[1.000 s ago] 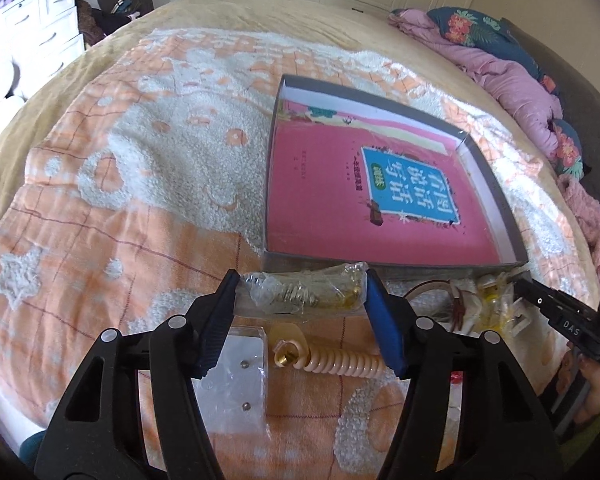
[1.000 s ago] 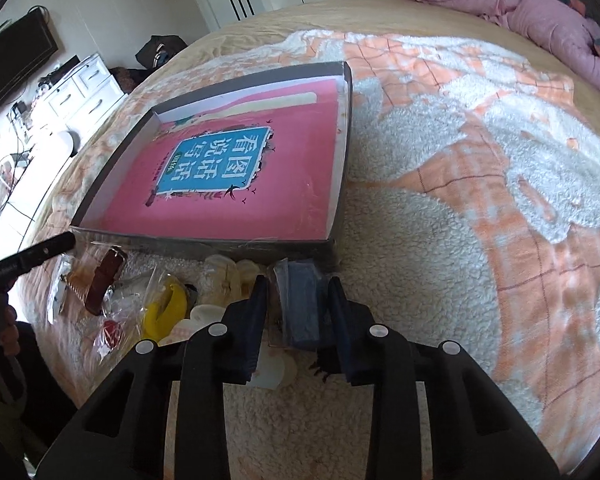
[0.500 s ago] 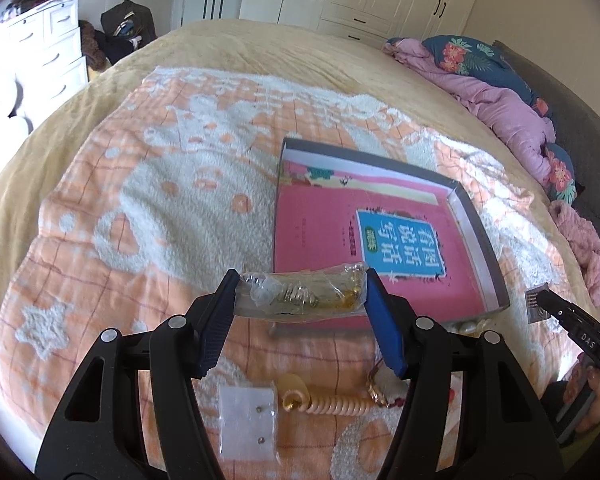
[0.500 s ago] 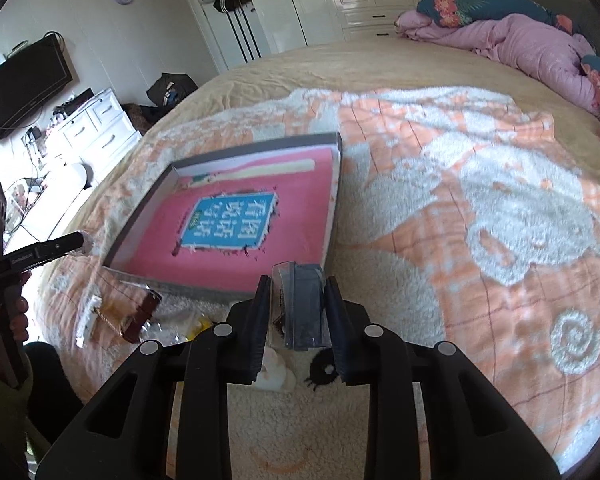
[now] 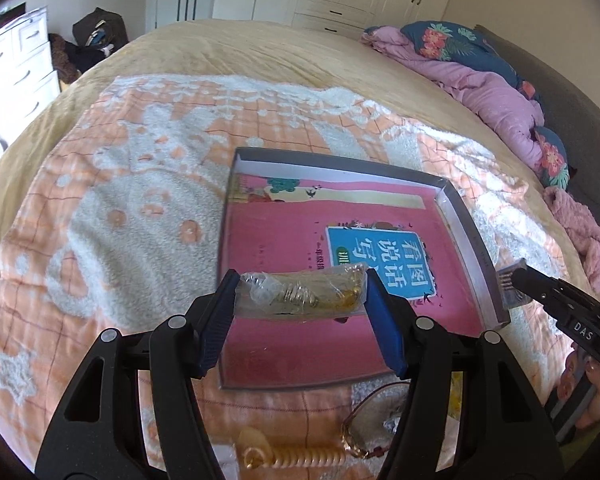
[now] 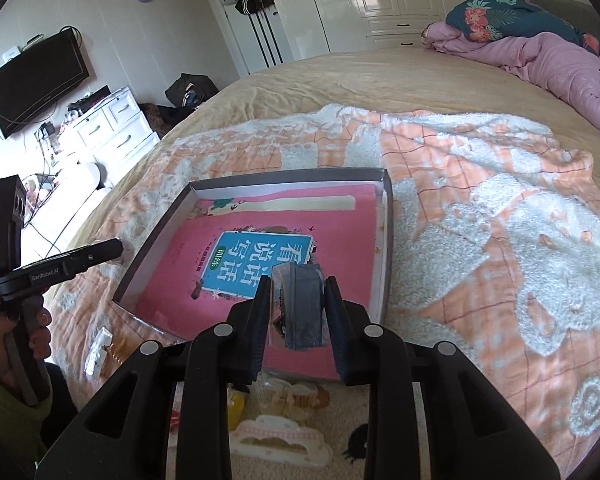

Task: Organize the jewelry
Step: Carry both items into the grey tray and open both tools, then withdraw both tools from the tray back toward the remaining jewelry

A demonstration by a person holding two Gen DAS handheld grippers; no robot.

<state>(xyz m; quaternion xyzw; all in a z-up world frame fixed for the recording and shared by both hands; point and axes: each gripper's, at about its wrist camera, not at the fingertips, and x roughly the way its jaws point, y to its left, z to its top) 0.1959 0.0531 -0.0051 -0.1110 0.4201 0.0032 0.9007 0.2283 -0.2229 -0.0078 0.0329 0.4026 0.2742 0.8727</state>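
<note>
My left gripper (image 5: 300, 290) is shut on a clear bag of gold jewelry (image 5: 300, 294), held above the near end of a shallow grey box (image 5: 462, 224) that has a pink book (image 5: 284, 240) lying in it. My right gripper (image 6: 296, 304) is shut on a clear bag with a dark item (image 6: 302, 308), held above the box (image 6: 386, 240) near its right side. The right gripper also shows at the right of the left wrist view (image 5: 512, 286).
Loose pieces lie on the orange and white blanket (image 5: 112, 208) before the box: a beige coil (image 5: 300, 460), a bracelet (image 5: 364, 424), a small bag (image 6: 98, 350), a pink and white clip (image 6: 280, 436), a yellow piece (image 6: 236, 404). A purple quilt (image 5: 484, 76) lies far right.
Both grippers have risen off the blanket with their bags and moved forward over the near end of the box.
</note>
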